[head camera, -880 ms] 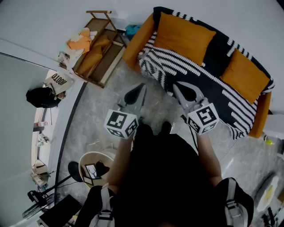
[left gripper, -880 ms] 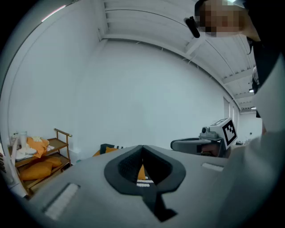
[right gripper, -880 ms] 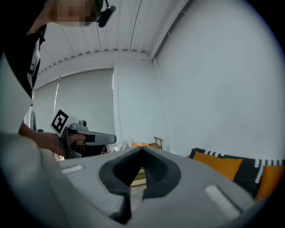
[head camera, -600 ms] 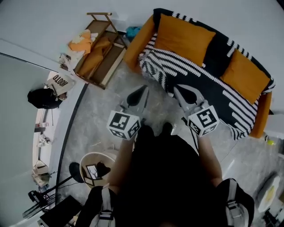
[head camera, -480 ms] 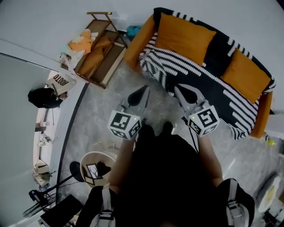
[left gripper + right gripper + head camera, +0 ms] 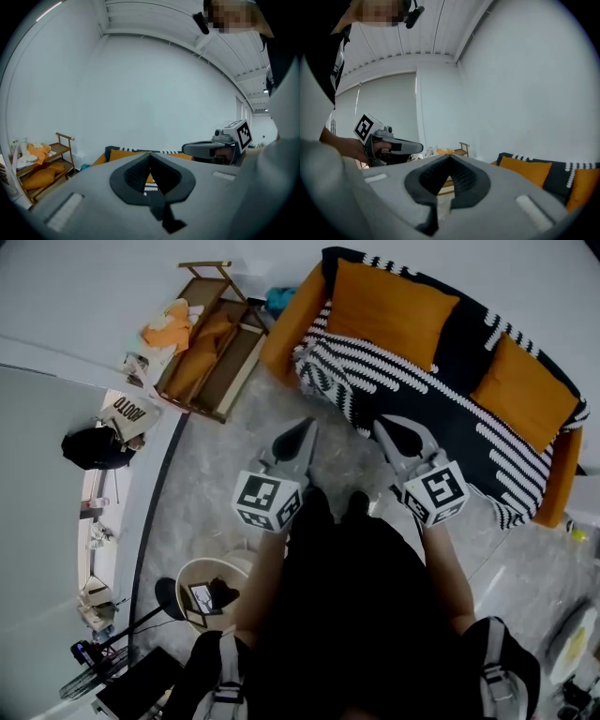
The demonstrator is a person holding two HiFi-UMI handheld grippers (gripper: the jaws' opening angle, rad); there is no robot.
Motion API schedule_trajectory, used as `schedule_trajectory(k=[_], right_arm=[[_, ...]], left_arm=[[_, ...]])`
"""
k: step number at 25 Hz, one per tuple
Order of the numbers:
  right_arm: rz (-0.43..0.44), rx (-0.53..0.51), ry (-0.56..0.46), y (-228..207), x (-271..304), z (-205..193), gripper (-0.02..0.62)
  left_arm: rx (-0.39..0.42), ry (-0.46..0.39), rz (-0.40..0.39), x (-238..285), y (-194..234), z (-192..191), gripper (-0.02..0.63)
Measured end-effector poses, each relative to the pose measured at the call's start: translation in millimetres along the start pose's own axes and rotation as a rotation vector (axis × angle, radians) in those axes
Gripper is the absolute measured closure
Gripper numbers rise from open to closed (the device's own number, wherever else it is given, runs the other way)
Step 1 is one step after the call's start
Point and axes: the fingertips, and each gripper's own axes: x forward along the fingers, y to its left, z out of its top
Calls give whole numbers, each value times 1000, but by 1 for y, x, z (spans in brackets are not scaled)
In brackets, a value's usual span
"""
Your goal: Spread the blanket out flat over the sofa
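The black-and-white patterned blanket [image 6: 422,399] lies spread over the seat and back of the orange sofa [image 6: 286,329], under two orange cushions [image 6: 394,301] [image 6: 520,390]. Its lower edge hangs down the sofa's front. My left gripper [image 6: 306,426] [image 6: 151,154] and right gripper [image 6: 381,425] [image 6: 450,157] are held side by side over the grey floor, short of the sofa. They point toward it. Both are shut, jaws meeting at the tips with nothing between them. Neither touches the blanket.
A low wooden rack [image 6: 211,338] with orange cushions and cloths stands left of the sofa. A round side table [image 6: 202,592] is near my left leg, and a black bag [image 6: 89,448] lies by the wall at far left. Grey marbled floor runs between me and the sofa.
Both grippers have drifted slightly right in the head view and stayed shut. The blanket and cushions have not moved.
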Motion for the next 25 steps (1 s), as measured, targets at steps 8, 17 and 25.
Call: schedule_trajectory(k=[8, 17, 25], right_arm=[[-29, 3, 16, -20, 21, -5, 593], [-83, 2, 44, -49, 84, 5, 592], [-143, 23, 70, -68, 158, 18, 592]], left_arm=[[-16, 9, -19, 29, 25, -4, 595], [-10, 31, -82, 80, 88, 3, 595], [2, 83, -154, 124, 159, 9, 595]])
